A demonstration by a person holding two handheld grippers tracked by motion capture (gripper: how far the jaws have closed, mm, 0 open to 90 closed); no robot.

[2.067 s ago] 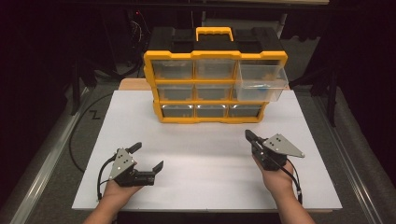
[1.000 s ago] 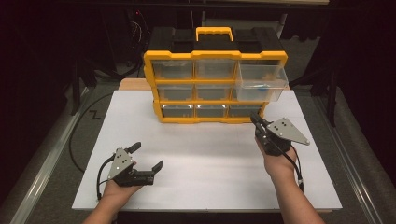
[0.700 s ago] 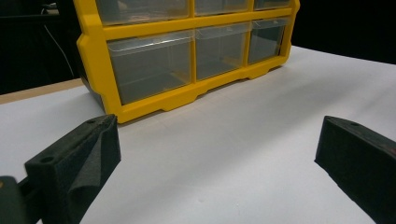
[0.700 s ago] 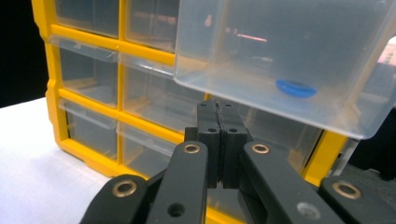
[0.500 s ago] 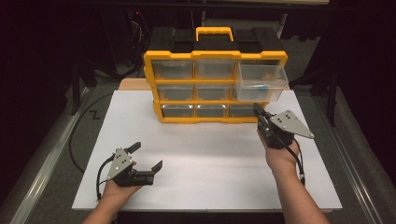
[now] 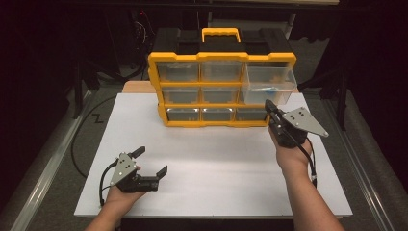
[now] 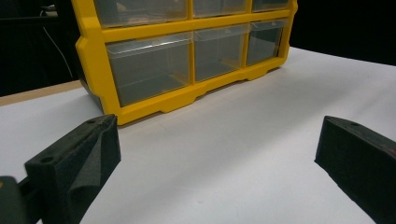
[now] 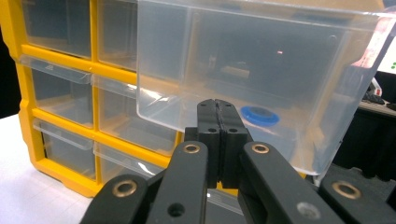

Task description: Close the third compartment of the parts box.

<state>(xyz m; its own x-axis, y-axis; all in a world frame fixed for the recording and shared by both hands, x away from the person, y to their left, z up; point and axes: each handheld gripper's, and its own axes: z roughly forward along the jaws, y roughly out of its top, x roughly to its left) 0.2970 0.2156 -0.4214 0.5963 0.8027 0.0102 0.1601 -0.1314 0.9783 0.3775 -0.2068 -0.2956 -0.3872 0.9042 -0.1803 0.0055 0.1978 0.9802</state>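
two grippers over white table sheet [image 6: 216,163]. yellow organiser [image 6: 221,89] standing upright at far middle of sheet, black top, yellow handle [image 6: 220,32], clear drawers in three rows of three.

upper-right drawer [image 6: 267,84] pulled out toward person, overhanging the two rows under it; all other drawers pushed flush. inside pulled drawer, small blue round disc [image 8: 259,114] lying flat on floor, seen through clear front wall. same blue bit faint in high view; shape beyond that not readable.

right gripper [image 6: 270,109] held up off sheet by right hand [image 6: 291,156], tips just under and in front of pulled drawer's lower left corner. contact with drawer: cannot tell from high view. right gripper view: jaws pressed together pad to pad, nothing pinched between, tips [image 8: 218,106] just before lower edge of drawer front, a little left of blue disc. grey three-cornered plate [image 6: 302,120] on top, tilted to right. cable [image 6: 308,154] trailing back over wrist.

left gripper [image 6: 151,161] low at near left of sheet, well apart from organiser, held in left hand [image 6: 120,195]. jaws spread wide, nothing between but bare sheet. left gripper view: bottom row of drawers [image 7: 196,53] ahead, closed, both pads [image 7: 79,158] clear of everything.
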